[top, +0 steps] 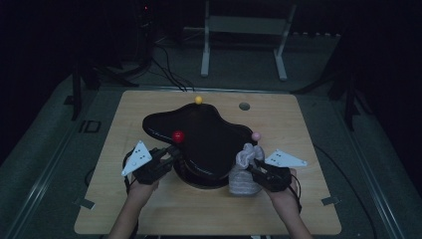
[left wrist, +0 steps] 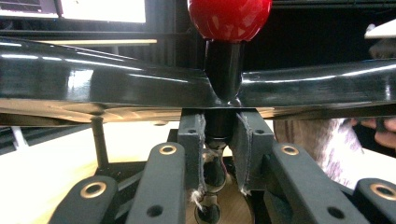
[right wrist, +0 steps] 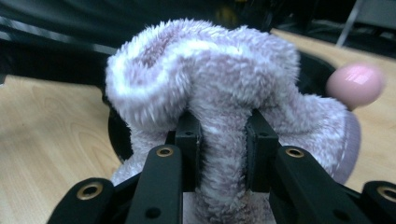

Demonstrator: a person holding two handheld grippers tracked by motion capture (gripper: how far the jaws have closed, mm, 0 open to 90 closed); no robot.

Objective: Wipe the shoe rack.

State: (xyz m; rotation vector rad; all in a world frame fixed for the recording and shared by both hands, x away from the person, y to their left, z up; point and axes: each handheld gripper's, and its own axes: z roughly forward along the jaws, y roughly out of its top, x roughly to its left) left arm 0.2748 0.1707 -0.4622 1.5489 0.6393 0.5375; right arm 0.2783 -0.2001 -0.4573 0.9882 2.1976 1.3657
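Right now I'm working at the wooden table (top: 149, 209), where the black blob-shaped stand (top: 209, 137) is sitting at the centre of the frame. Lower right of it, I'm pinching a fuzzy lilac sock (top: 244, 172) with my right gripper (top: 256, 172), jaws closed on a fold, probably to lift it toward the pink knob (top: 256, 136). My left gripper (top: 171, 155) is clamped shut on the post (left wrist: 219, 126) under the red knob (top: 178, 136), seemingly steadying the stand.

Sock (top: 244, 174) right of stand (top: 199, 134)
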